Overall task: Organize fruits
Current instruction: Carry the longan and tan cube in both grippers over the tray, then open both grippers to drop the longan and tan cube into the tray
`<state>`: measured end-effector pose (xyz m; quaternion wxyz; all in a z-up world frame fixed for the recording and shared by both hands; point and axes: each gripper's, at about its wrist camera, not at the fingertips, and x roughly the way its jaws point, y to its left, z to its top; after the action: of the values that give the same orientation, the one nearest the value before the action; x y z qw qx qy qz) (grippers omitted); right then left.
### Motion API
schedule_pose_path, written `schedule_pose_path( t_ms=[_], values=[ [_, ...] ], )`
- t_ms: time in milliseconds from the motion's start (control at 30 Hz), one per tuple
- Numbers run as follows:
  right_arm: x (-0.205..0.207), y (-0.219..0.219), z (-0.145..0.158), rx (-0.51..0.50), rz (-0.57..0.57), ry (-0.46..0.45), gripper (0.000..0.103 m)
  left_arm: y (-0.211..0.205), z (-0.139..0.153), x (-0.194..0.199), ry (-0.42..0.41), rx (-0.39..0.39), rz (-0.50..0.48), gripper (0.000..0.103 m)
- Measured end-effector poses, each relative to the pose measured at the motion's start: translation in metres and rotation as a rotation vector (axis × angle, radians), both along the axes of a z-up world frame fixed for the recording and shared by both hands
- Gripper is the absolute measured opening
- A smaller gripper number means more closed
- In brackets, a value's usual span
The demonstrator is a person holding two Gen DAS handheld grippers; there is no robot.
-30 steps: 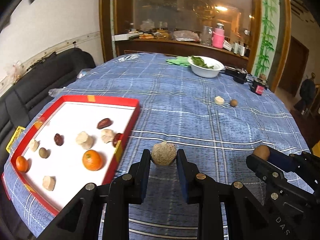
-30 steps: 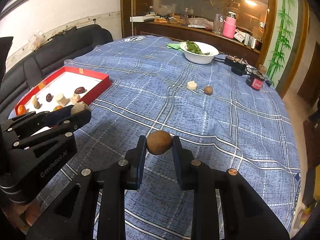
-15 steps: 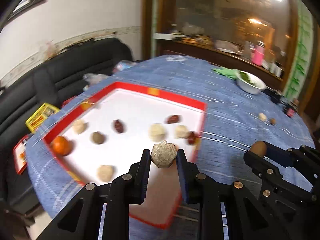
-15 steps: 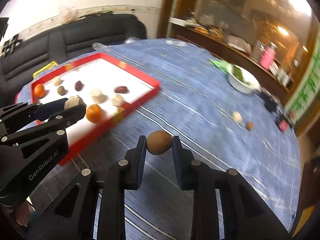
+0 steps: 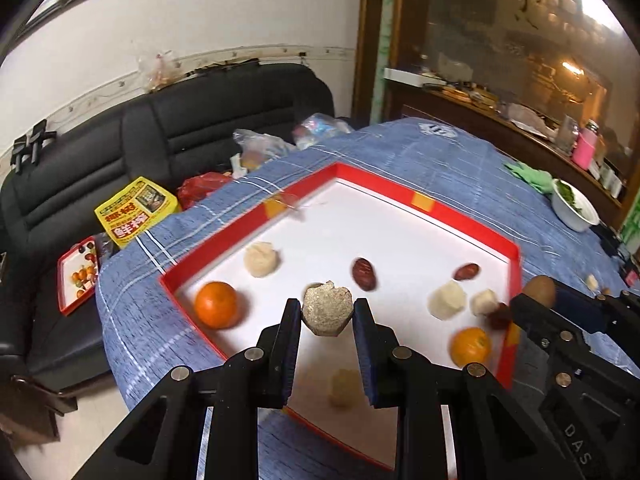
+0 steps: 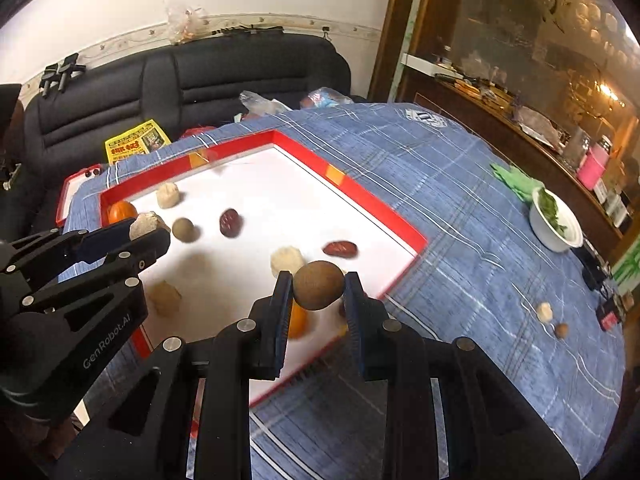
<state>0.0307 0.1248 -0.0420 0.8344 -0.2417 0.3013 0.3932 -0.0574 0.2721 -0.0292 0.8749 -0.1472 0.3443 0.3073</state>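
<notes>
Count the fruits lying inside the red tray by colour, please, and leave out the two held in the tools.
Orange fruits: 2
Dark red fruits: 3
Pale lumps: 4
Brown round fruit: 1
Total: 10

At ten o'clock we see a black sofa under a white wall; at two o'clock a lit wooden cabinet.

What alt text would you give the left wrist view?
The left gripper holds a rough beige lump over a red-edged white tray with oranges, dates and pale pieces on a blue checked tablecloth. The right gripper holds a brown fruit.
</notes>
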Motion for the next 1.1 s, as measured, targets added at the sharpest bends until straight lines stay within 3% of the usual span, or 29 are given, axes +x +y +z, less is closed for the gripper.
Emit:
schedule_pose_path(
  t_ms=[567, 1100],
  values=[
    [0.026, 0.045, -0.013, -0.013, 0.008, 0.092, 0.025, 0.035, -0.008, 0.027, 0.038, -0.010, 0.046, 0.025],
    [0.048, 0.049, -0.023, -0.021, -0.029, 0.141, 0.025, 0.035, -0.018, 0.052, 0.088, -0.010, 0.030, 0.025]
  ],
)
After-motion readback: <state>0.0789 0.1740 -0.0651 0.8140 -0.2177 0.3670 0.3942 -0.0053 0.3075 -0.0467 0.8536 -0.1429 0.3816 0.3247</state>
